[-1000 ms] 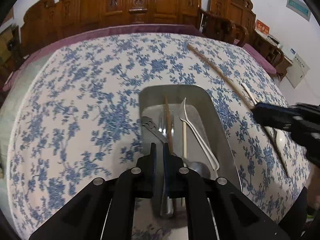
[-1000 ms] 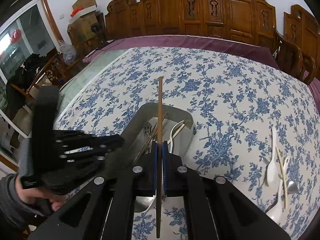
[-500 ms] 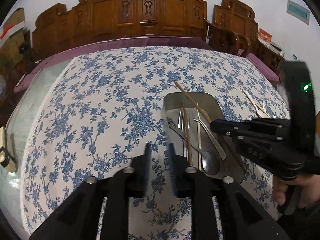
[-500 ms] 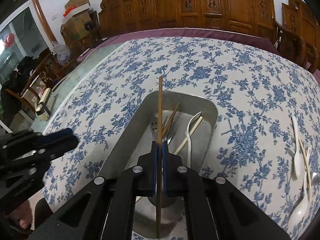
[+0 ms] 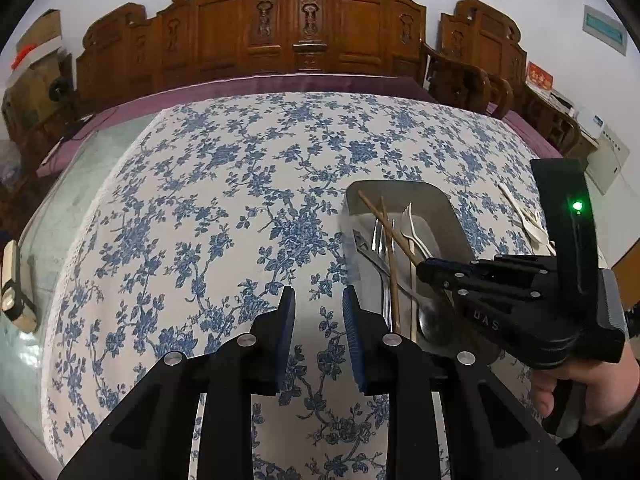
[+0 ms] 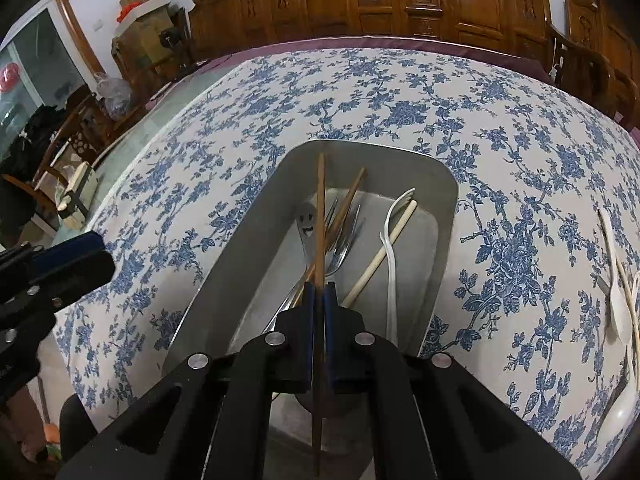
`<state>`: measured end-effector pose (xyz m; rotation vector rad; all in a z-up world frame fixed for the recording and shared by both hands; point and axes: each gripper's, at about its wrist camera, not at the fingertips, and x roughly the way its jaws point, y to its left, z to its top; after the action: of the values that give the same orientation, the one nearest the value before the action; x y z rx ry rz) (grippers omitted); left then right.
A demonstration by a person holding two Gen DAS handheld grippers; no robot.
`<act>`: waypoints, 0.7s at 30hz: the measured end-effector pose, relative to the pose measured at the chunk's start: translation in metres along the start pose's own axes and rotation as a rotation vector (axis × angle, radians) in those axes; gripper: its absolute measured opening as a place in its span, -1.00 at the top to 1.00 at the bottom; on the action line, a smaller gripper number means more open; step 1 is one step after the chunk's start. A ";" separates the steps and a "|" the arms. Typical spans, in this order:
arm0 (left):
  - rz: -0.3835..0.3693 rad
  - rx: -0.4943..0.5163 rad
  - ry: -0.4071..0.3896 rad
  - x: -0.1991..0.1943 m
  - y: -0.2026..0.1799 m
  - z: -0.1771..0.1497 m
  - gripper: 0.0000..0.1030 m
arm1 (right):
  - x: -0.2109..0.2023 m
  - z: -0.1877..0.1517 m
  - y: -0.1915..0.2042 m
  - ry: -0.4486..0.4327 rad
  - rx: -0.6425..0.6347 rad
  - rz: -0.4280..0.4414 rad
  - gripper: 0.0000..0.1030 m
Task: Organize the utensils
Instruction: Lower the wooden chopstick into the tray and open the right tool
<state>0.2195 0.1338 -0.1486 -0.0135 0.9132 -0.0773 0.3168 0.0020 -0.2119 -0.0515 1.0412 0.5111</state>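
My right gripper is shut on a brown chopstick and holds it low over the metal tray, pointing along its length. The tray holds a second brown chopstick, metal forks, a smiley-faced spoon, a white plastic fork and a cream chopstick. My left gripper hangs over the tablecloth left of the tray. Its jaws are opening with nothing between them. In the left wrist view the right gripper is over the tray with its chopstick.
White spoons and a cream chopstick lie loose on the blue-flowered tablecloth, right of the tray. Carved wooden chairs line the far edge of the table. A person's hand holds the right gripper's handle.
My left gripper has let go of a brown chopstick in the tray, pulled back to its left and parted its jaws. The right gripper has sunk over the tray with its chopstick.
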 end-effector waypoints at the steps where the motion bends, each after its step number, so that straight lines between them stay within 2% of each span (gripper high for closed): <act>1: 0.000 -0.001 0.000 0.000 0.000 -0.001 0.55 | 0.000 0.000 -0.001 0.001 0.001 0.000 0.86; 9: 0.004 0.017 -0.007 -0.007 -0.008 -0.002 0.51 | -0.024 -0.001 0.001 -0.053 -0.048 0.029 0.83; 18: -0.026 0.034 -0.023 -0.012 -0.032 0.003 0.48 | -0.099 -0.019 -0.022 -0.142 -0.068 0.016 0.83; 20: -0.033 0.045 -0.027 -0.012 -0.041 0.004 0.33 | -0.115 -0.026 -0.032 -0.157 -0.062 0.008 0.83; 21: -0.037 0.053 -0.032 -0.013 -0.046 0.005 0.31 | -0.123 -0.030 -0.038 -0.167 -0.059 0.000 0.83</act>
<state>0.2131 0.0882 -0.1332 0.0170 0.8792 -0.1355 0.2596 -0.0866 -0.1317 -0.0601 0.8631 0.5371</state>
